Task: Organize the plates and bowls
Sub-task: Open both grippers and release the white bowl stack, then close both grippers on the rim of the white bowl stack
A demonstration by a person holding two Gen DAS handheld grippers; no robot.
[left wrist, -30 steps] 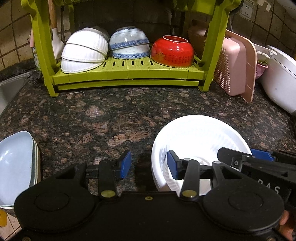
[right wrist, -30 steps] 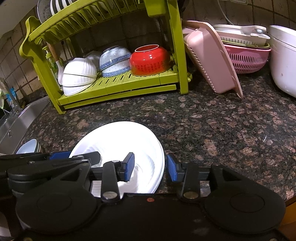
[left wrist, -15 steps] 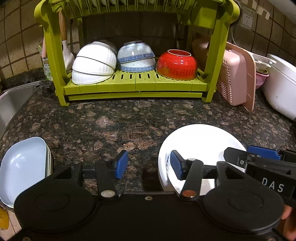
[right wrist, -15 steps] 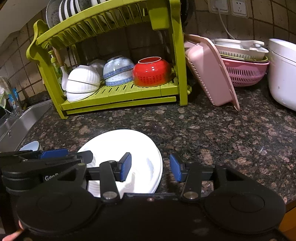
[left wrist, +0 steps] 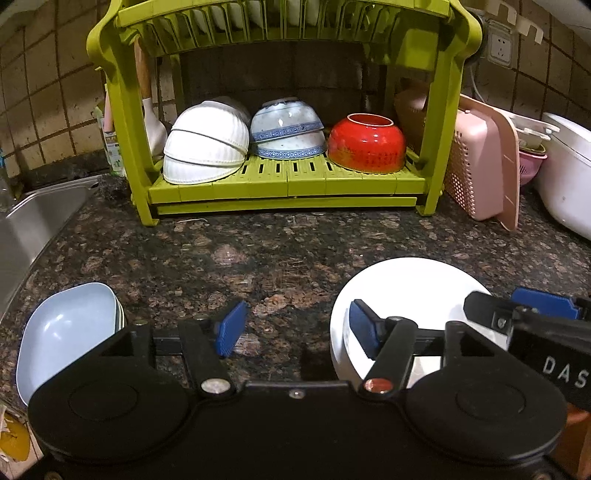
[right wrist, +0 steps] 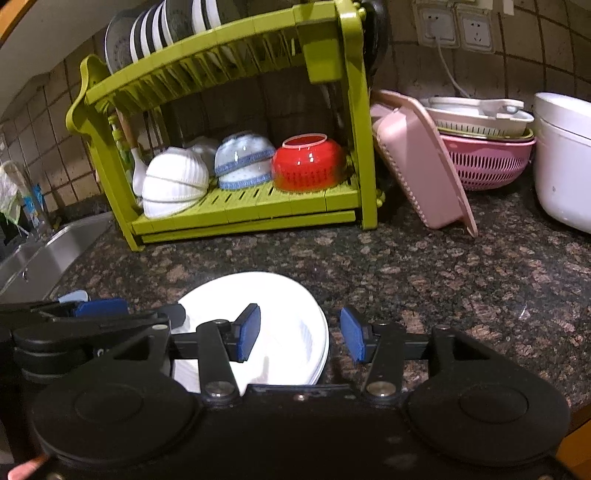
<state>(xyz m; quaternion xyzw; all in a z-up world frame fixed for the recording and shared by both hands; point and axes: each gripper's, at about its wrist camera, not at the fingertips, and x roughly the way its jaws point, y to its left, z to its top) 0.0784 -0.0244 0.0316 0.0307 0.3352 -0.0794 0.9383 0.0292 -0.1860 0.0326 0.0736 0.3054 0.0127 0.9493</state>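
Observation:
A stack of white plates [left wrist: 410, 291] [right wrist: 266, 295] lies flat on the dark granite counter. My left gripper [left wrist: 295, 328] is open above the counter, its right finger over the stack's left rim. My right gripper [right wrist: 299, 334] is open too, its left finger over the stack's right part. Neither holds anything. A pale blue square dish [left wrist: 66, 328] sits on other dishes at the near left. On the green rack [left wrist: 288, 181] [right wrist: 243, 214], the lower shelf carries upturned white bowls [left wrist: 205, 146], a blue-patterned bowl [left wrist: 286, 127] and a red bowl [left wrist: 365, 144]. Upright plates [right wrist: 162, 29] fill the top tier.
A steel sink [left wrist: 33, 225] lies at the left. Right of the rack lean a pink basket [right wrist: 421, 162], stacked colanders [right wrist: 484, 151] and a white cooker [right wrist: 561, 158]. Wall sockets [right wrist: 454, 26] with a cord are behind. Bare counter lies between the plates and the rack.
Both grippers have pulled back and risen, so the rack looks farther and its top tier shows. The white plate stack now lies flat; both grippers stay open.

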